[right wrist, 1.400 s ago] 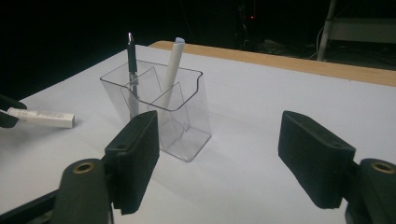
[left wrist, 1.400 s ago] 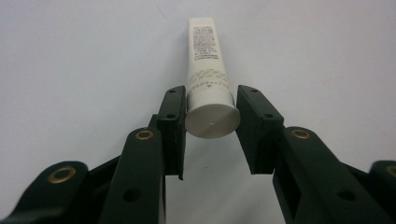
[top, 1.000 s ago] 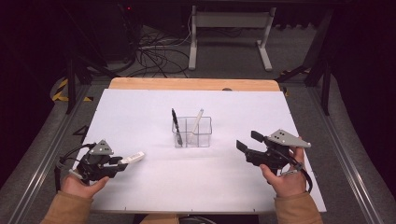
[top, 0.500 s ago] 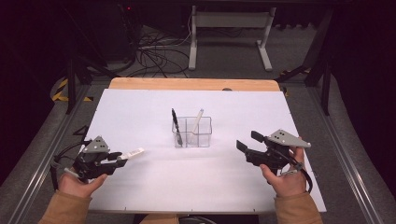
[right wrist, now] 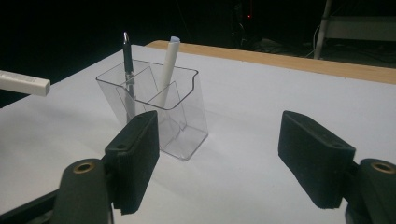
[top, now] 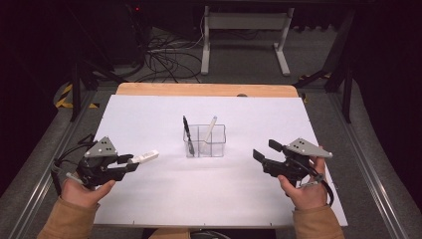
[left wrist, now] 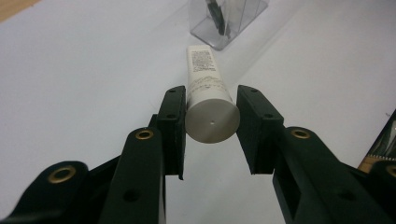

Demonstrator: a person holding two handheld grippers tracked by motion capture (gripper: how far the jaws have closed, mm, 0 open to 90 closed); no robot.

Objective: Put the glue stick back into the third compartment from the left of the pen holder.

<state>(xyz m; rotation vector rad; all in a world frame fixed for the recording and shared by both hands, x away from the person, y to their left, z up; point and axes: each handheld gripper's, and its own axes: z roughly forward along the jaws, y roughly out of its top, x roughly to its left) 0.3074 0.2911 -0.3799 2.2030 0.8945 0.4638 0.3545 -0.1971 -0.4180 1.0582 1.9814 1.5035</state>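
My left gripper (top: 130, 162) is shut on the capped end of a white tube (top: 145, 157), held above the white table cover at the left. In the left gripper view the tube (left wrist: 204, 79) runs away from my jaws (left wrist: 210, 128) toward the clear organizer (left wrist: 229, 18). That organizer (top: 205, 141) stands mid-table with a black pen (top: 186, 130) and a white pen (top: 210, 130) upright in it. My right gripper (top: 266, 151) hovers open to its right with nothing between its jaws. The right gripper view has the organizer (right wrist: 182, 116) just ahead of the gripper (right wrist: 219, 158) and the tube's tip (right wrist: 23, 83) at far left.
A white sheet (top: 149, 114) covers the table, with a wooden strip (top: 199, 89) along the far edge. Beyond it are floor cables (top: 164, 59) and a white stand (top: 244, 35). Metal rails (top: 368, 169) run along both sides.
My left gripper has lifted with the tube in it, so the tube now hangs higher above the sheet. The right gripper has not moved.
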